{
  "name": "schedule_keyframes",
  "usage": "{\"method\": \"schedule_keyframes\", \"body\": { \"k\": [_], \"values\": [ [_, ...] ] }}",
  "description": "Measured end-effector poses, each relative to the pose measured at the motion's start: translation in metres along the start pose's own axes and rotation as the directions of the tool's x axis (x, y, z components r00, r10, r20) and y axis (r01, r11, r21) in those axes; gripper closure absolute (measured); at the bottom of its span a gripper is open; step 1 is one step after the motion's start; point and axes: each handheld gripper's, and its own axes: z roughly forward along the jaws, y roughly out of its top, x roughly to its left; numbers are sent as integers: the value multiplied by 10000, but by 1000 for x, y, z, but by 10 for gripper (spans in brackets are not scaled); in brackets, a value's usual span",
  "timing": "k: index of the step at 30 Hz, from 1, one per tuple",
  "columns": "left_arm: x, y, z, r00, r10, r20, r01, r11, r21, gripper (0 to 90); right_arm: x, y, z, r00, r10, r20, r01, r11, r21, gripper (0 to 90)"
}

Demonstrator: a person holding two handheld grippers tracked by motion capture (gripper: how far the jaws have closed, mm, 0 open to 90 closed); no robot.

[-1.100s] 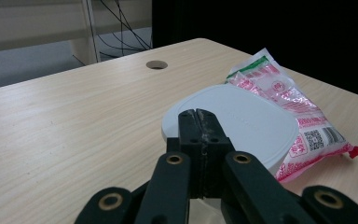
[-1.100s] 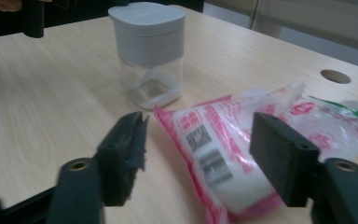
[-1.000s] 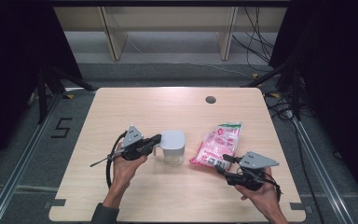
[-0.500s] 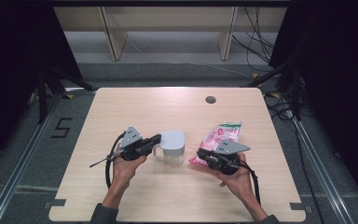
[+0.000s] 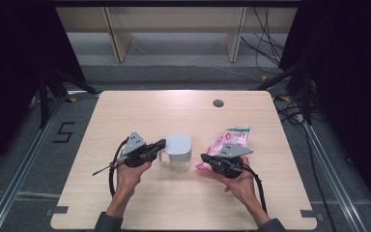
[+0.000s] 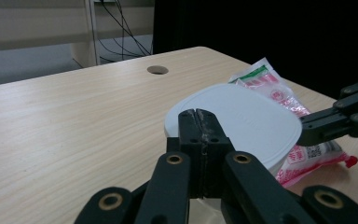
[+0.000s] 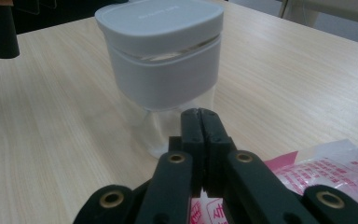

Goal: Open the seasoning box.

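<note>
So you've got one container (image 5: 179, 151) and one pink snack packet (image 5: 230, 143) on the worktop (image 5: 140, 108), nothing else loose on it, just a round cable hole (image 5: 218, 103) near the far edge. The container has a clear body with a pale grey lid, stands upright about mid-worktop, and the packet lies flat just to its right.

Your left gripper (image 5: 160, 144) sits right up against the container's left side at lid height, jaws pressed together, nothing pinched. Your right gripper (image 5: 205, 157) is over the near end of the packet, pointing left at the container, jaws also pressed together and empty. In the right gripper view the container (image 7: 161, 60) stands just ahead of the tips, with the packet (image 7: 326, 175) below and beside them.

Both your hands come in low from the near edge, left hand (image 5: 128, 174) and right hand (image 5: 241, 181) wrapped under the grippers.
</note>
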Motion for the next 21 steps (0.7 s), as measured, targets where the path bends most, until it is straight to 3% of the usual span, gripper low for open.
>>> {"method": "schedule_keyframes", "body": {
  "k": [4,5,7,8,9,10,13,14,21],
  "values": [
    [0,1,1,9999,95,-82,-94,9999,87,895,0,4,5,9993,-362,10,362,9993,-67,900],
    [-1,1,0,9999,-41,-156,43,9999,129,895,2,6,7,9988,-486,-54,485,9987,-145,900],
    [0,1,-1,9998,109,-157,-107,9999,134,895,2,8,8,9988,-478,-96,477,9987,-164,900],
    [0,0,-1,9998,-4,-180,5,9999,104,895,5,12,8,9992,-389,-108,388,9992,-83,900],
    [3,-1,-3,9998,-32,-180,34,9999,103,895,6,17,10,9986,-519,-79,515,9980,-379,900],
    [3,-1,-3,9997,-119,-191,121,9999,80,895,7,20,10,9982,-592,-82,590,9980,-231,900],
    [3,-1,-3,9997,122,-192,-120,9999,96,895,10,21,12,9994,-350,-11,349,9993,-145,900],
    [2,-1,-2,9998,119,-170,-118,9999,62,895,9,23,13,9986,-529,-30,528,9983,-251,900],
    [3,-1,-3,9997,139,-181,-137,9998,113,895,14,33,19,9980,-627,-94,620,9963,-597,900]
  ]
}}
